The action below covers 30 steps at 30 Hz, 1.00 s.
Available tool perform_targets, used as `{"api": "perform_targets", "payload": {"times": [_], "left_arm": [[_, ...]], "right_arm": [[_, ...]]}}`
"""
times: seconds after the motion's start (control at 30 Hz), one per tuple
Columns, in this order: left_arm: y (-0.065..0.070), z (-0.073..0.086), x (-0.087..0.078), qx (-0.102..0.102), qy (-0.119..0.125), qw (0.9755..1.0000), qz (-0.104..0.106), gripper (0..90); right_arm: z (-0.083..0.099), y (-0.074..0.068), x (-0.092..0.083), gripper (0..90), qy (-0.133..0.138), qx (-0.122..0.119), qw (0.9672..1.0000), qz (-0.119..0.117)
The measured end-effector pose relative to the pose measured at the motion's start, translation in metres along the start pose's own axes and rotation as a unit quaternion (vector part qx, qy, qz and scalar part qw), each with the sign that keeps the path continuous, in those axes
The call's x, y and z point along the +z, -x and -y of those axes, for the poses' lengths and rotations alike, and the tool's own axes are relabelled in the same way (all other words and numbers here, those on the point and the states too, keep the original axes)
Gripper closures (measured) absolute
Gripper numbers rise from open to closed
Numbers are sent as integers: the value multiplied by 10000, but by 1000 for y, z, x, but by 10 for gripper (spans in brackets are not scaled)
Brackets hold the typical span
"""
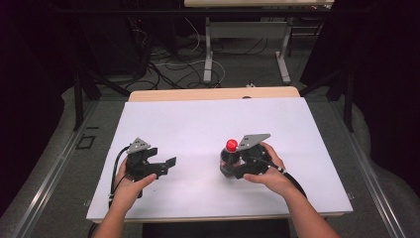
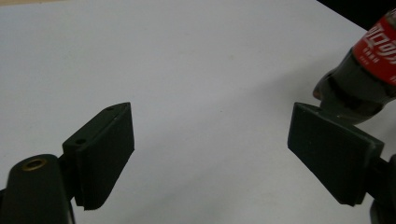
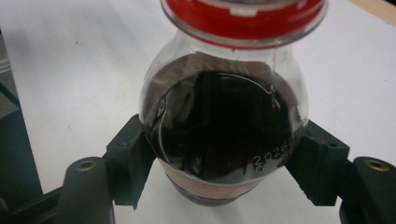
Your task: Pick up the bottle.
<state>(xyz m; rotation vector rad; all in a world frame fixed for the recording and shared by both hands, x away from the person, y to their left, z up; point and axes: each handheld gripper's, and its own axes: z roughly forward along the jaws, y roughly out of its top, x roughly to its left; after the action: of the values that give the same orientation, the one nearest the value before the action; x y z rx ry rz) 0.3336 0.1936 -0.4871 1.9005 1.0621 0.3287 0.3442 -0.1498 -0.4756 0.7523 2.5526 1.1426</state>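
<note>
The small clear plastic cola bottle with dark liquid, red cap and red label (image 1: pixel 230 157) stands upright on the white tabletop (image 1: pixel 198 124), a little right of centre and toward the lower part of the high view; the right gripper (image 1: pixel 236 166) has it pinched around the body, and in the right gripper view the two black pads (image 3: pixel 128 161) press on either side of the bottle (image 3: pixel 224 126) just below its rounded shoulder; so the grasp looks done, and the bottle is secured rather than loose.

The left gripper (image 1: pixel 166 166) sits at the lower left of the high view, well apart from the bottle, pointing toward it; its jaws are spread with nothing but bare white surface between them, as the left gripper view confirms, where the bottle (image 2: pixel 369 70) shows tilted at the upper right edge of the frame, beyond the right-hand pad (image 2: pixel 327 154); the left gripper has not yet touched anything.

As a judgement, the work is at an early-to-middle stage: one hand holds the bottle steady, and what seems left is for the free hand to come across, perhaps to the red cap (image 1: pixel 231 145), which is on.

Writing: the red label carries white lettering in the left gripper view, a curved logo with smaller characters below, too blurred to read for certain; in the right gripper view, small white printed digits beginning "202" sit on the glassy shoulder at lower right, probably a date code; the rest is illegible.
</note>
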Motion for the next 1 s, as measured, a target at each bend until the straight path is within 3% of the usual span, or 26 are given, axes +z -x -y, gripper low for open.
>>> {"api": "perform_targets", "payload": {"times": [0.1,0.13,0.23,0.47,0.57,0.67,0.73,0.77,1.0], "left_arm": [[10,-6,2,75,-23,9998,181,161],[13,-8,2,219,-16,9995,209,167],[24,-17,3,369,14,9989,275,201],[40,-42,4,378,172,9978,510,228],[49,-53,6,492,198,9964,661,238],[61,-66,11,772,181,9935,814,262],[64,-68,12,801,140,9928,875,268],[70,-73,13,918,193,9913,926,269],[80,-83,18,912,212,9904,1017,298]], "right_arm": [[1,-2,5,302,-23,-41,10000,-52],[1,-4,5,301,-14,0,10000,-62],[0,-6,7,301,55,-45,10000,-71],[1,-6,8,301,101,-22,9999,-69],[1,-7,8,301,28,-34,10000,-66],[2,-9,10,301,19,-22,9999,-100],[2,-9,10,301,3,-27,9999,-103],[2,-9,10,301,11,-27,9999,-113],[1,-9,10,301,38,-39,9999,-97]]}}
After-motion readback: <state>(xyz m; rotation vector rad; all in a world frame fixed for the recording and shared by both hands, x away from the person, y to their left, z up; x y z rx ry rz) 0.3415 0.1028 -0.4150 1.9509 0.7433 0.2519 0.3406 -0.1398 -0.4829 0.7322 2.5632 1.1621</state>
